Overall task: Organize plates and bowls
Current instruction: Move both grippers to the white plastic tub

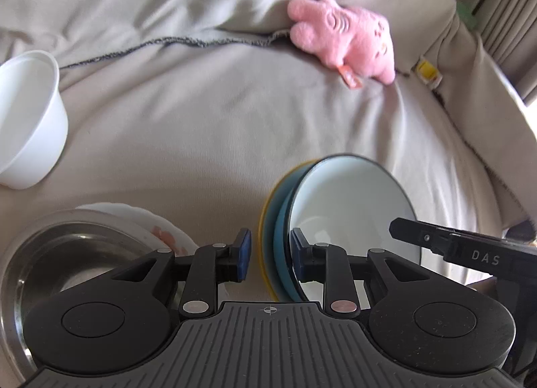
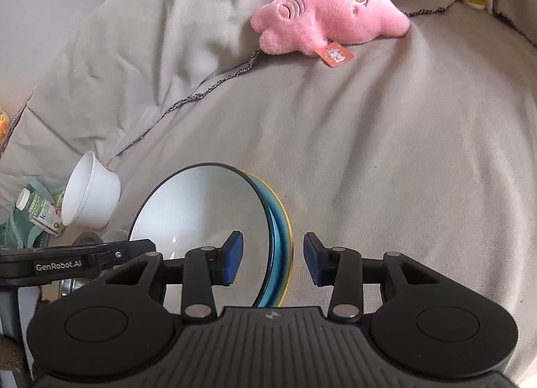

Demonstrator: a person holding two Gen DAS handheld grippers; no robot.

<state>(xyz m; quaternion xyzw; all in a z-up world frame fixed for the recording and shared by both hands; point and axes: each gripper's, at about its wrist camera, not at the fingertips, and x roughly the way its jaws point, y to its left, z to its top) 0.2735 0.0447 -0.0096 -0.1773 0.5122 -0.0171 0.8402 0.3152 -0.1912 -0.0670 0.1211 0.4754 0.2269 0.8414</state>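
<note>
A stack of three plates stands on edge: a white one with a dark rim (image 1: 349,200), a blue one (image 1: 280,240) and a yellow one (image 1: 263,230). My left gripper (image 1: 270,255) straddles the stack's rim with a small gap on each side. The stack also shows in the right wrist view (image 2: 201,210), where my right gripper (image 2: 272,260) is open around its rim without touching. A white plastic bowl (image 1: 27,119) lies tilted at the left, also seen in the right wrist view (image 2: 90,191). A steel bowl (image 1: 57,263) sits in a floral white bowl (image 1: 151,223) at lower left.
Everything rests on a beige sofa cover (image 1: 208,109). A pink plush toy (image 1: 342,35) lies at the back, also in the right wrist view (image 2: 325,12). A small bottle (image 2: 38,210) on teal cloth lies at the far left.
</note>
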